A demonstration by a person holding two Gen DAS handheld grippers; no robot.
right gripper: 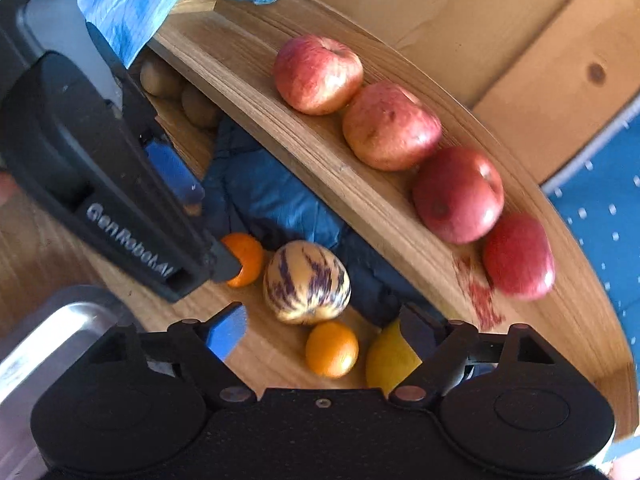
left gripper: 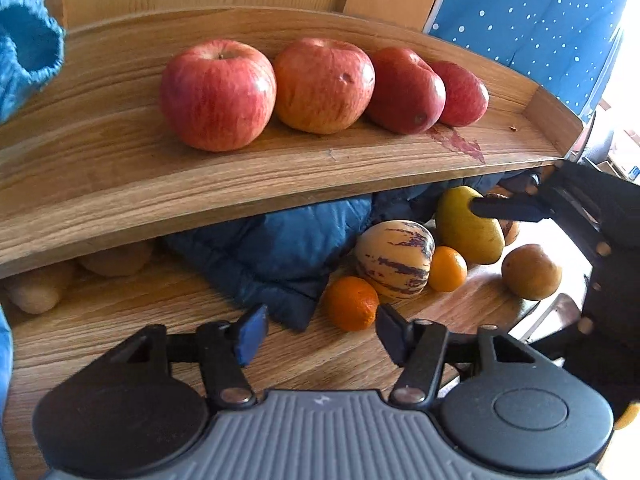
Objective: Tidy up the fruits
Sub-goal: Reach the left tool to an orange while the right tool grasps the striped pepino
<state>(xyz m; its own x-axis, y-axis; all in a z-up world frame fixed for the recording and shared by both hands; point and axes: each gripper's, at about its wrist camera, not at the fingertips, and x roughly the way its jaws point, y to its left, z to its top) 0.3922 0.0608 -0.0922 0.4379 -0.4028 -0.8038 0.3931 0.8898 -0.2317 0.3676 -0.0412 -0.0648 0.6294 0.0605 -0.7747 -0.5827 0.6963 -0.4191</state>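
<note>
Several red apples [left gripper: 218, 94] sit in a row on the upper wooden shelf [left gripper: 280, 168]. On the lower board lie two oranges [left gripper: 352, 304], a purple-striped melon [left gripper: 394, 258], a yellow fruit [left gripper: 468, 236] and a brown round fruit [left gripper: 530, 272]. My left gripper [left gripper: 322, 334] is open and low over the lower board, with the nearer orange just ahead of its right finger. My right gripper [right gripper: 324, 332] is open above the small orange [right gripper: 332, 348] and the yellow fruit [right gripper: 386, 360]. In the left wrist view one of its fingers [left gripper: 500, 208] lies against the yellow fruit.
A dark blue padded jacket [left gripper: 280, 248] is stuffed under the upper shelf. Potatoes [left gripper: 36, 292] lie at the far left of the lower board. A metal tray [right gripper: 40, 340] stands off the board's edge. A light blue sleeve [left gripper: 28, 48] hangs at the upper left.
</note>
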